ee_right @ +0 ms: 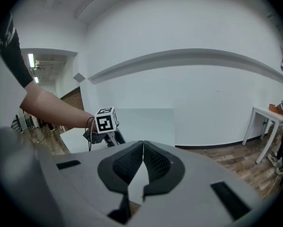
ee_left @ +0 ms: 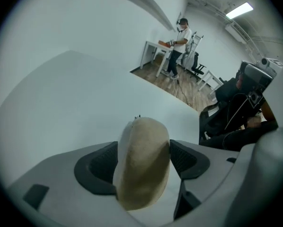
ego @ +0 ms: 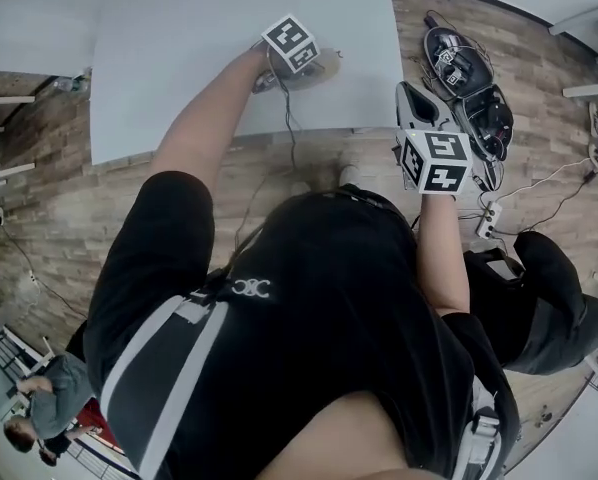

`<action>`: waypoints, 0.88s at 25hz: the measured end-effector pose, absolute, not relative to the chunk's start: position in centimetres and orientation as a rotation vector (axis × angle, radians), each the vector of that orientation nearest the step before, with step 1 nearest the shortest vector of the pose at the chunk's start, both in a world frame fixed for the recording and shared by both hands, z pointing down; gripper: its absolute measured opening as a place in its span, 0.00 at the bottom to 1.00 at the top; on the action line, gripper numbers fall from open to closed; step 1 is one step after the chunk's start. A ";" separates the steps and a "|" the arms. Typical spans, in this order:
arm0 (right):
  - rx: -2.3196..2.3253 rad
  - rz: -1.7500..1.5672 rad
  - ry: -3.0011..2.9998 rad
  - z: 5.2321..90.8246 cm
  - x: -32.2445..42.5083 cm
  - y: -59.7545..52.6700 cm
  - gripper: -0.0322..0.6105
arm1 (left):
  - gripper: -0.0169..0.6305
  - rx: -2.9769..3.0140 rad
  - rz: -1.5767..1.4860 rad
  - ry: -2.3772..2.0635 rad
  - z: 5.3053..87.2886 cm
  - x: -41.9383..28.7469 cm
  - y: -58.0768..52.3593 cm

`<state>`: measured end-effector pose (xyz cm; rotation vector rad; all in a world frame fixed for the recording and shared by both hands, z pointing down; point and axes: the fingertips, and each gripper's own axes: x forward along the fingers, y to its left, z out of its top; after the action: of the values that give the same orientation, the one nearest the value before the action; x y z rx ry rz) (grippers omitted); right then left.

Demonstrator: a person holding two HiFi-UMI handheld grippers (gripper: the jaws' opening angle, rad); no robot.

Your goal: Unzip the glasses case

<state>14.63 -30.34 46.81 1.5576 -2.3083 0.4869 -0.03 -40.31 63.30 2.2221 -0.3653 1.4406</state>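
My left gripper (ee_left: 143, 152) is down on the white table (ego: 179, 58), its 2 jaws spread wide with the beige glasses case (ee_left: 142, 174) standing right between them. The case fills nearly the whole gap. I can't see either pad biting into it, so I call this a loose straddle, not a grip. A tiny dark nub shows at the top of the case, perhaps the zip pull, too small to be sure.

My right gripper (ee_right: 142, 148) is pinched tight, pad against pad, nothing in it. It hangs off the near edge of the table, well apart from the case.

Progress? Barely off the mark, I'd say. The shell looks whole and shut from here, with no gap along its pale edge. What's left: clamp the case steady with the left, bring the right in to find the pull, then run it round the seam.

Pose now: my left arm is stretched out across the table, the gripper tipped steeply down onto the case. My right forearm stays close to my body, the gripper pointing only slightly downward toward the table and the far wall.
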 end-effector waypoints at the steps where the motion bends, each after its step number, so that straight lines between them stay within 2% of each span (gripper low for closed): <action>1: 1.556 0.489 -2.305 47.0 14.9 -30.3 0.07 | 0.54 2.192 1.465 -0.331 63.9 0.0 -40.2; 5: 1.573 0.511 -2.282 47.6 16.3 -30.0 0.07 | 0.64 2.107 1.522 -0.213 65.3 0.5 -39.4; 7: 1.582 0.522 -2.270 47.8 16.8 -29.9 0.07 | 0.64 2.105 1.545 -0.154 65.5 0.9 -38.6; 12: 1.581 0.527 -2.273 48.4 17.8 -29.4 0.07 | 0.64 2.179 1.534 -0.103 66.2 3.2 -36.3; 14: 1.565 0.526 -2.279 48.6 17.7 -29.3 0.07 | 0.60 2.187 1.510 -0.107 66.4 3.8 -35.7; 22: 1.473 0.488 -2.334 48.1 14.5 -29.7 0.07 | 0.58 2.441 1.481 0.041 63.7 3.0 -33.6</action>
<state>14.55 -29.68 48.08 1.4730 -2.3335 0.4882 3.01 -33.64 63.65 2.4407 0.0413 1.4814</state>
